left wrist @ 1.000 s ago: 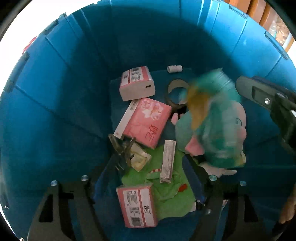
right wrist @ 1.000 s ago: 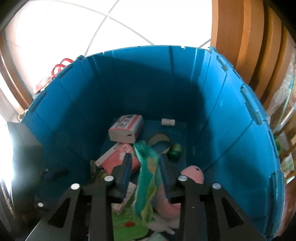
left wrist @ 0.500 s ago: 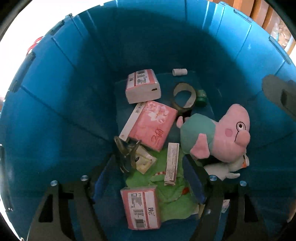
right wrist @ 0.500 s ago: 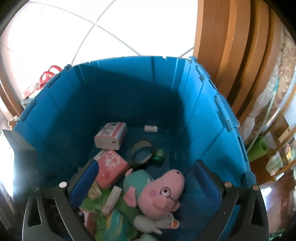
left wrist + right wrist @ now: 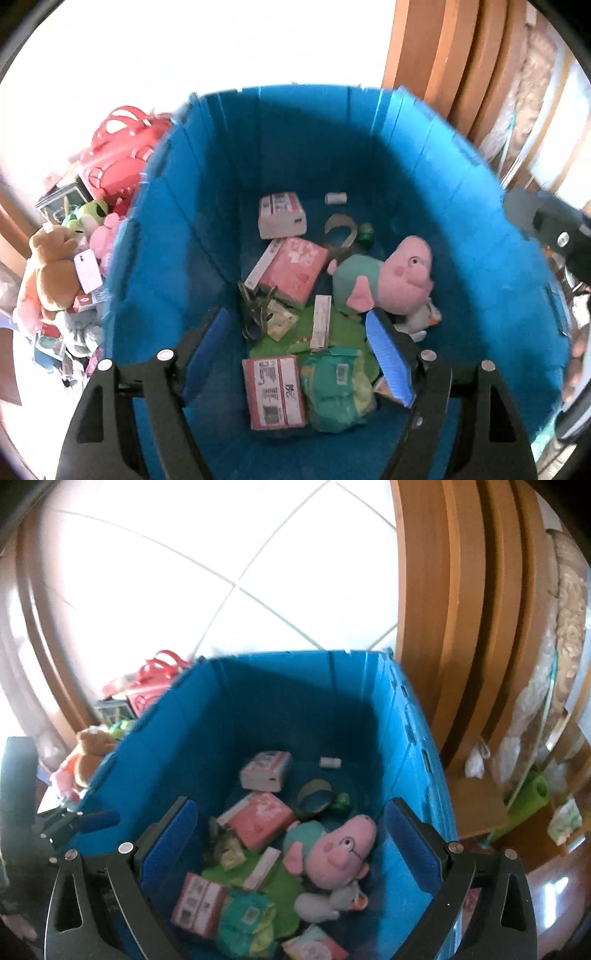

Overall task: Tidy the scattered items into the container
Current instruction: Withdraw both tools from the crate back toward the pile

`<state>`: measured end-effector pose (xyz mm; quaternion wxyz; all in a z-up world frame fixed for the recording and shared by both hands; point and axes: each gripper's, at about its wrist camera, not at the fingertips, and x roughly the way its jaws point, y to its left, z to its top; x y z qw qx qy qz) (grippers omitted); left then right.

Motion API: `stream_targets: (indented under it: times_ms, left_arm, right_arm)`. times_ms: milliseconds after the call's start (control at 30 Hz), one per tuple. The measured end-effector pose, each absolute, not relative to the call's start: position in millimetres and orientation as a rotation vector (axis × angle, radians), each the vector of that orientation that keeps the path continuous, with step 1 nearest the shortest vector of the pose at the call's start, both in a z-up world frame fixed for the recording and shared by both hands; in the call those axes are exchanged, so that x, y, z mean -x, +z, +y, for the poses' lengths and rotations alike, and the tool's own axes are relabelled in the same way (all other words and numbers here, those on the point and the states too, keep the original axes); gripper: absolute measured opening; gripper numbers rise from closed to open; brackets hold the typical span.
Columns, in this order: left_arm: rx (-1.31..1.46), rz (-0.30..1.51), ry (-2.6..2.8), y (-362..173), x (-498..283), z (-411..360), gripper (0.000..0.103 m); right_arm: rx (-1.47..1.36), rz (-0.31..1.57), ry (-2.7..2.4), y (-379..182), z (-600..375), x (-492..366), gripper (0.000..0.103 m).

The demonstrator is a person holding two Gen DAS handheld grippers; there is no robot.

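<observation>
Though beneath both, green packet (image 5: 338, 387) unheld.

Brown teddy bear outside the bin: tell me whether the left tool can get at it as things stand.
Probably yes. The brown teddy bear lies on top of the toy pile beside the blue bin, uncovered. The left tool, its jaws opening and empty, is over the bin, so it must first swing across the wall.

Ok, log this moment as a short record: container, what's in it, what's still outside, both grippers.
container: blue bin, on the floor
inside: pig plush, pink packs, tape roll, green pouch
outside: plush pile and red basket, beside the bin's wall
left hand-held gripper: opening, empty
right hand-held gripper: open, empty
</observation>
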<state>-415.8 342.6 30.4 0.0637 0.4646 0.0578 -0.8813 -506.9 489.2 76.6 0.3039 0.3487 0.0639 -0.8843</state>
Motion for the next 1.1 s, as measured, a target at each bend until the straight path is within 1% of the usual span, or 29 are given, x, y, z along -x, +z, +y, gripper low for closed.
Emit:
stream_targets:
  times_ms: [167, 233, 333, 600, 767, 900, 967, 1100]
  left_arm:
    - [-1.123, 0.074, -2.697, 56.9, 366.4, 336.6, 0.079]
    - [-1.037, 0.057, -2.697, 64.5, 349.1, 329.7, 0.086]
    - [-0.929, 0.059, -2.704, 73.6, 324.7, 313.3, 0.090]
    - [-0.663, 0.131, -2.693, 90.8, 245.1, 228.4, 0.091]
    - [-0.655, 0.168, -2.630, 74.9, 192.2, 139.7, 0.091]
    - [-0.707, 0.211, -2.574, 51.9, 147.2, 56.4, 0.091]
    - [-0.740, 0.202, -2.552, 38.4, 127.3, 17.8, 0.091]
    - [-0.826, 0.199, -2.520, 8.7, 109.5, -28.6, 0.091]
  right_arm:
    - [-0.852, 0.118, -2.357, 79.3, 499.3, 467.4, 0.103]
    - [-0.827, 0.105, -2.373, 80.3, 498.7, 452.6, 0.103]
    - [-0.800, 0.090, -2.371, 83.3, 490.5, 434.1, 0.103]
    - [-0.676, 0.074, -2.364, 104.6, 430.3, 369.4, 0.103]
    - [-0.570, 0.080, -2.346, 112.2, 364.6, 312.2, 0.103]
    - [-0.508, 0.057, -2.327, 110.2, 301.3, 263.5, 0.103]
    - [-0.503, 0.056, -2.315, 107.0, 268.3, 242.3, 0.103]
    - [-0.550, 0.070, -2.281, 87.5, 221.1, 214.2, 0.103]
